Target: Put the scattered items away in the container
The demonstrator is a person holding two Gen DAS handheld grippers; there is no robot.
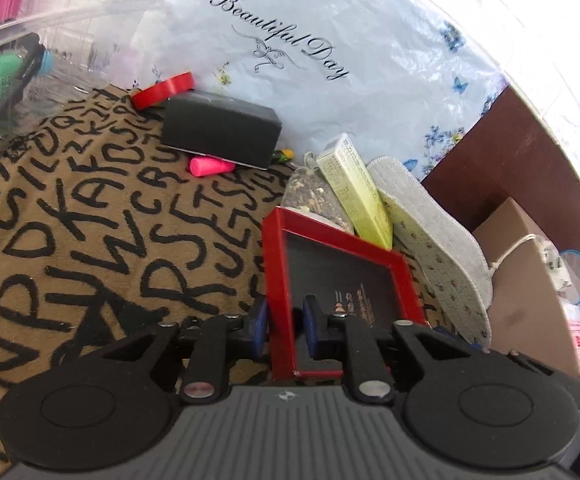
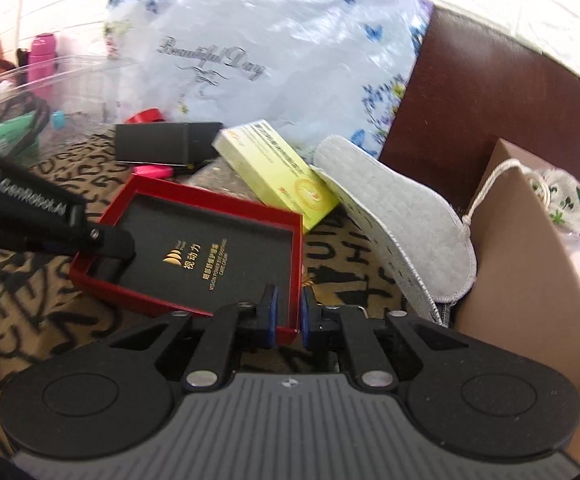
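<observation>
**Red tray pinched at two rims**

Red-rimmed shallow cardboard tray with black inset (image 2: 210,256) is clamped on opposite walls: left gripper (image 1: 286,330) and right gripper (image 2: 289,316), both nearly closed on it. Its long axis runs toward the clear plastic container (image 1: 62,20), far left. Counted: one tray, one container, two grippers.

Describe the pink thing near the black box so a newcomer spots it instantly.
On the letter-print cloth, find the black box in front of the floral plastic bag. The small pink object pokes out from under that box, the only bright pink piece lying there.
</observation>
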